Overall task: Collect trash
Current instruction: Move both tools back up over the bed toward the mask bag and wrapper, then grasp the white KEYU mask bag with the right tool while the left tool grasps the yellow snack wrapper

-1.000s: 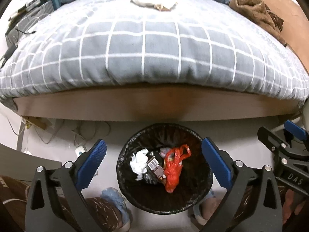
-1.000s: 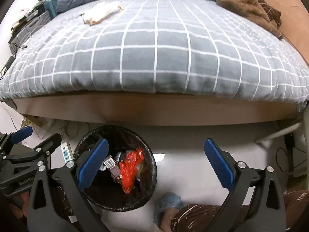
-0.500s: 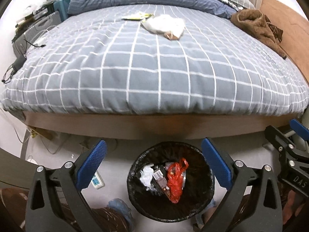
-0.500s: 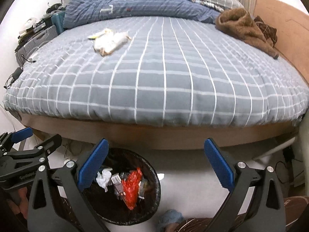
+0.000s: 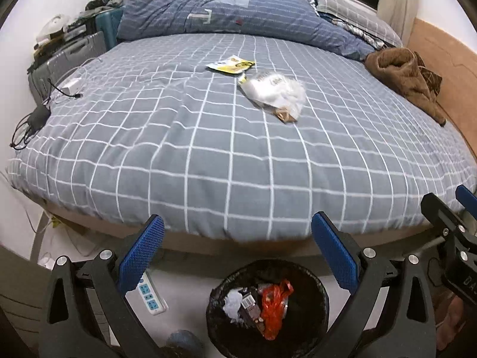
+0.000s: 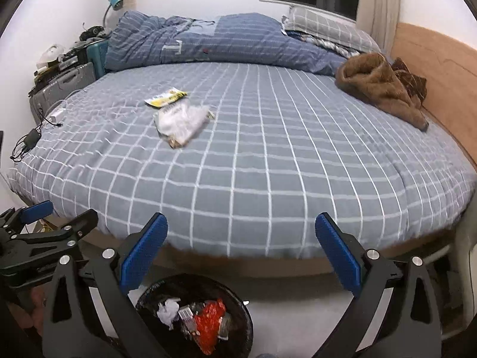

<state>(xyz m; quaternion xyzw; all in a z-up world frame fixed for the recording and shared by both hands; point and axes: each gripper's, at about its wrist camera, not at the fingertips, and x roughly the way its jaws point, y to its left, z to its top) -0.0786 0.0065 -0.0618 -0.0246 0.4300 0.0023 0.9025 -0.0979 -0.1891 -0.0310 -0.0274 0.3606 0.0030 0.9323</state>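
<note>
Both tongs, left (image 5: pixel 237 258) and right (image 6: pixel 240 253), gape empty and have lifted from the bin (image 5: pixel 316 280) toward the bed (image 5: pixel 226 161), where a clear bag (image 5: pixel 275 94) and yellow wrapper (image 5: pixel 231 65) await collecting.

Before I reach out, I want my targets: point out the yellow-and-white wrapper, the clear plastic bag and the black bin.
yellow-and-white wrapper (image 5: pixel 231 64), left wrist view, its centre
clear plastic bag (image 5: pixel 275 92), left wrist view, crumpled middle
black bin (image 5: pixel 320 292), left wrist view, right rim
</note>
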